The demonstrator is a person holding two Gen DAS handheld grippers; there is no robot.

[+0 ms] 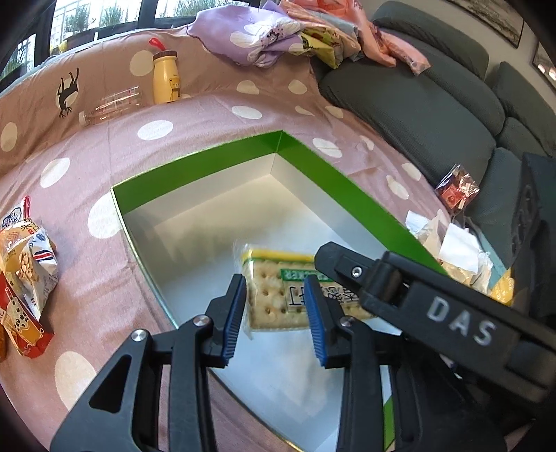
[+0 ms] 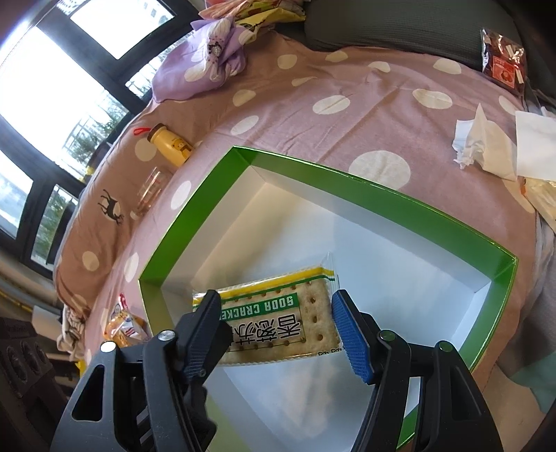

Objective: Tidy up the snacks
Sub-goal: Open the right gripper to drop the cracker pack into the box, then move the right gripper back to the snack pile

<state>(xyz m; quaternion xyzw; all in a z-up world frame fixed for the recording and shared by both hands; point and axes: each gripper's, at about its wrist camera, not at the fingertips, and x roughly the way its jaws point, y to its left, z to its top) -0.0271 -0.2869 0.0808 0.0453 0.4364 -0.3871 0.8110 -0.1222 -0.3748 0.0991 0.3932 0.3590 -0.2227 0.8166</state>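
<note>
The cracker pack (image 2: 278, 320) sits in the green box (image 2: 194, 222), light, brittle, its wrapper slippery; best pinched by its long edges. The right gripper (image 2: 281, 330) straddles it, seemingly unclenched. The left gripper (image 1: 274, 309) hangs released above it.

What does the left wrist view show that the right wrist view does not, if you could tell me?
Only the left wrist view shows the left gripper, one finger of the right gripper reaching in from the side with DAS on its body, and framed pictures on the wall. Only the right wrist view shows both fingers of the right gripper and the packet's SODA lettering. Both show the cracker packet in the green box, the yellow bottle and the spotted cloth.
</note>
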